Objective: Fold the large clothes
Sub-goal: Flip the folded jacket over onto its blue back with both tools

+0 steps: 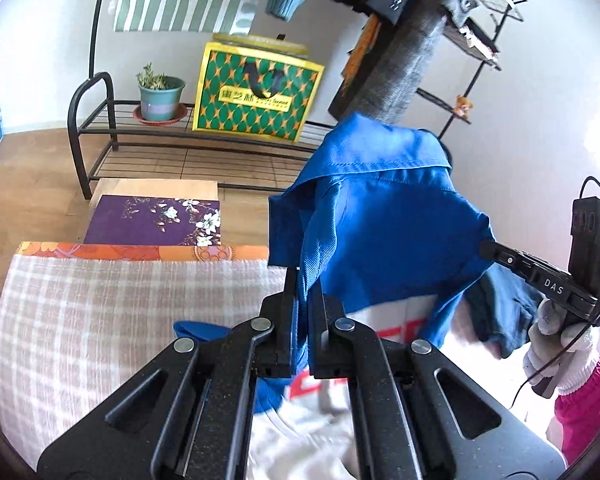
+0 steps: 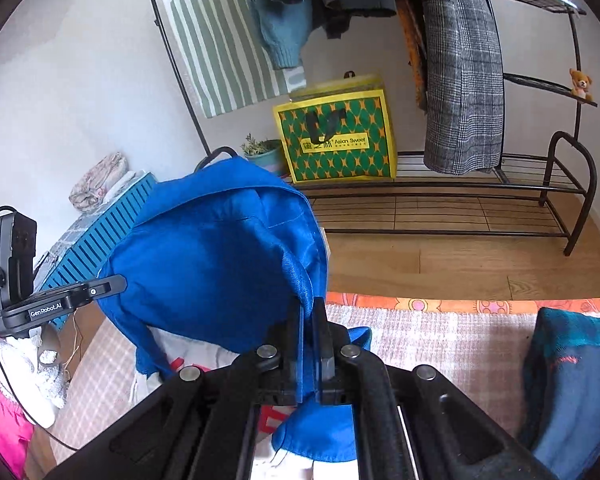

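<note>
Checked bedding (image 1: pixel 100 312) covers the bed across the lower part of both views, with wood floor (image 2: pixel 460 264) beyond it. At the bottom centre of the left wrist view, the left tool (image 1: pixel 305 308) has its fingers pressed together on a fold of the blue jacket (image 1: pixel 380 216), which hangs lifted above the bed in mid-frame. Its white lining with red lettering shows underneath. At the right edge, a gloved hand (image 1: pixel 560 336) with a pink sleeve grips the other tool's body. In the right wrist view, the right tool (image 2: pixel 309 336) likewise pinches the jacket's blue cloth at bottom centre, the garment bulging up left of centre. A dark blue folded garment (image 2: pixel 572 380) lies on the bed at lower right. Farther off, a black metal rack (image 2: pixel 500 200) stands against the wall, carrying a green-and-yellow bag (image 2: pixel 336 136), a potted plant (image 1: pixel 160 96) and hanging clothes (image 2: pixel 460 80).
</note>
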Available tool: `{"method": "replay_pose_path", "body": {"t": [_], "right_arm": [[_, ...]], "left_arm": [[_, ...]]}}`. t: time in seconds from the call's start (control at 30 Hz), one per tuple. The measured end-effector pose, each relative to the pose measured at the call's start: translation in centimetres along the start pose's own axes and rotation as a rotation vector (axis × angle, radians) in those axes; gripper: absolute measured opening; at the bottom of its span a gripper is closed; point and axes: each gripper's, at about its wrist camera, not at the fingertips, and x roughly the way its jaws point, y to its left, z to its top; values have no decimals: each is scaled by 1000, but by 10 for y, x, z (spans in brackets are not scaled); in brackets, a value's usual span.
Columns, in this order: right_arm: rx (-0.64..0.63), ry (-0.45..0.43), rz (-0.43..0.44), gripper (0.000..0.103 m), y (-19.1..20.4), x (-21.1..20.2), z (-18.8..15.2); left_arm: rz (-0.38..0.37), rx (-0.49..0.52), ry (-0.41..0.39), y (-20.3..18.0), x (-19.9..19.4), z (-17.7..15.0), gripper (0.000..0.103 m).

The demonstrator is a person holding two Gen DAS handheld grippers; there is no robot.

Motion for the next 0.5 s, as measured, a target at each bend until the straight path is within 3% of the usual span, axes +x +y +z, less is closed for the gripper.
{"method": "replay_pose_path", "body": {"t": [0.13,0.3,0.5], "right_arm": [[-29,-26,3,1,23,-56,-18],[-62,-17,12,1,53,-118,-58],[-76,0,36,1,80,-175,-133]], "left_arm": [[-19,24,-34,-21,-56,-22,0],[-34,22,-22,-36,-112,-63,0],[-57,-8,-23,-42,-168,-146,0]]}}
